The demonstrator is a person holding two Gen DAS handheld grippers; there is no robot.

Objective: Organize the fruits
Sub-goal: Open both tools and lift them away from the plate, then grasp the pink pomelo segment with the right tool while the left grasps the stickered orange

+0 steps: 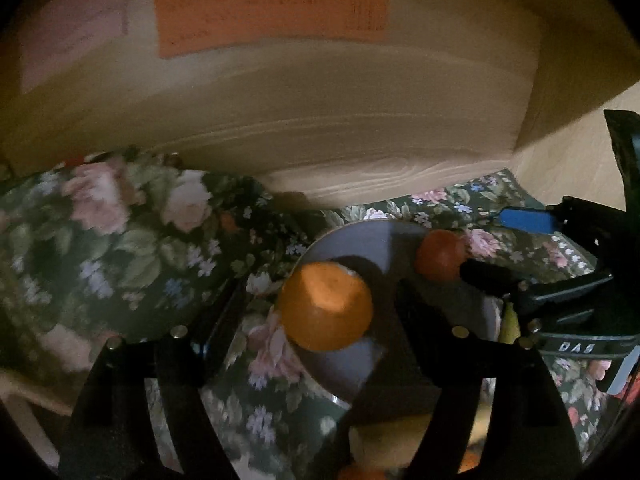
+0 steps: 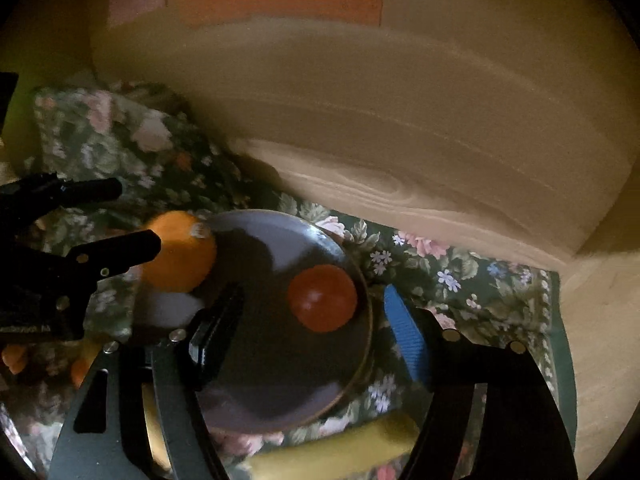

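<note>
The only writing that can be read is on the side of the right gripper (image 1: 496,248) seen from the left wrist view: pale letters that look like "DAS", though blurred; the orange sheet (image 1: 272,16) pinned on the wooden board (image 1: 360,120) carries lines of print too smeared to read. A grey plate (image 2: 280,360) lies on a floral cloth (image 2: 460,280). A large orange (image 1: 326,306) sits at the plate's left edge, its pale stem scar turned up and toward the board; being round, it has no clear long axis. A smaller reddish fruit (image 2: 322,298) rests on the plate toward its right rim, well apart from the orange. The left gripper (image 1: 312,320) stands open with the orange between its fingers, and neither finger presses on it. The right gripper also stands open, straddling the reddish fruit without touching it, its blue pad (image 2: 406,336) just outside the plate's rim. A yellow fruit (image 2: 340,448) lies near the plate's near edge, its length running across the picture.
</note>
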